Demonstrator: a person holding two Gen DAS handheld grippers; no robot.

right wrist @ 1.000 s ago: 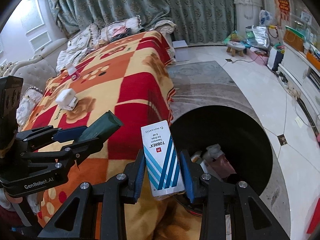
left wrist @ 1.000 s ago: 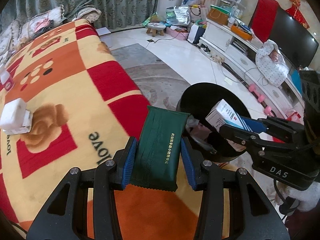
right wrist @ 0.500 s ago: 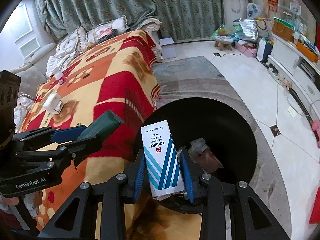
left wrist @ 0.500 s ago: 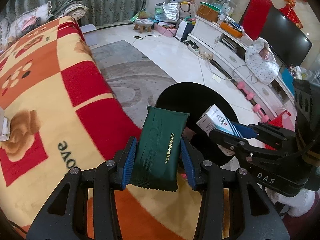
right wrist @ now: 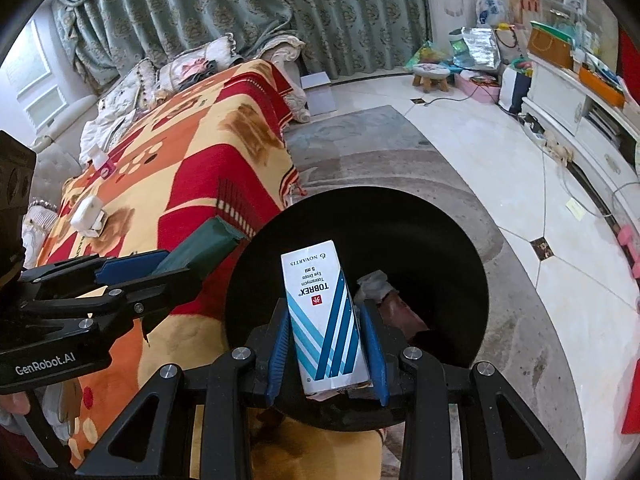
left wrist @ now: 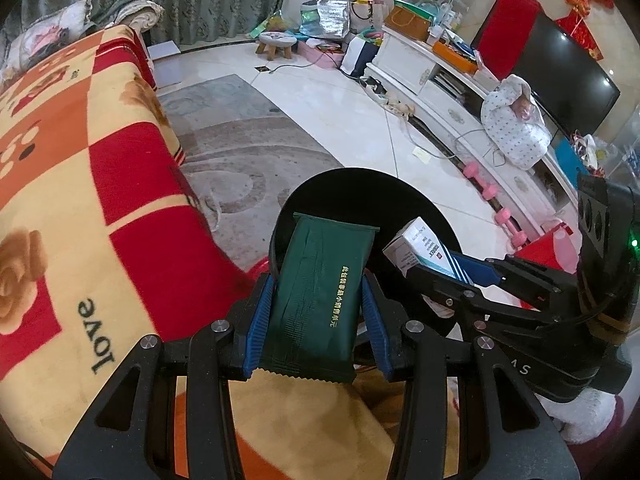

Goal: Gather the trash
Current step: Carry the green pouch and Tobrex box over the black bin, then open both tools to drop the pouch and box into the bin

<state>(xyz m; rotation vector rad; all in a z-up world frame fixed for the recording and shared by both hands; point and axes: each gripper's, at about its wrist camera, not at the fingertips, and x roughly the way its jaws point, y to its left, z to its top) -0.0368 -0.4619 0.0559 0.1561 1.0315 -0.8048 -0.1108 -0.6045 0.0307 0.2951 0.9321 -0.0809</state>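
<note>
My left gripper (left wrist: 318, 300) is shut on a dark green packet (left wrist: 320, 300) with gold lettering, held over the near rim of a black round bin (left wrist: 404, 204). My right gripper (right wrist: 326, 340) is shut on a white and blue eye-drop box (right wrist: 322, 316), held above the bin (right wrist: 440, 248) opening. Crumpled wrappers (right wrist: 376, 284) lie at the bottom of the bin. In the right wrist view the left gripper (right wrist: 168, 264) and its green packet (right wrist: 200, 246) sit to the left, at the bin's edge. The right gripper (left wrist: 452, 268) with the box (left wrist: 420, 244) shows in the left wrist view.
The bed, under a red, orange and yellow blanket (right wrist: 192, 168), borders the bin on the left. On it lie a white box (right wrist: 88, 216) and a small white item (right wrist: 100, 160). A grey rug (left wrist: 224, 152), white tiles, a TV cabinet (left wrist: 460, 96) and pink dumbbells (left wrist: 492, 192) lie beyond.
Both grippers have moved off the bed toward the bin, each still gripping its item. The bin now fills more of both views and sits under the box and packet.
</note>
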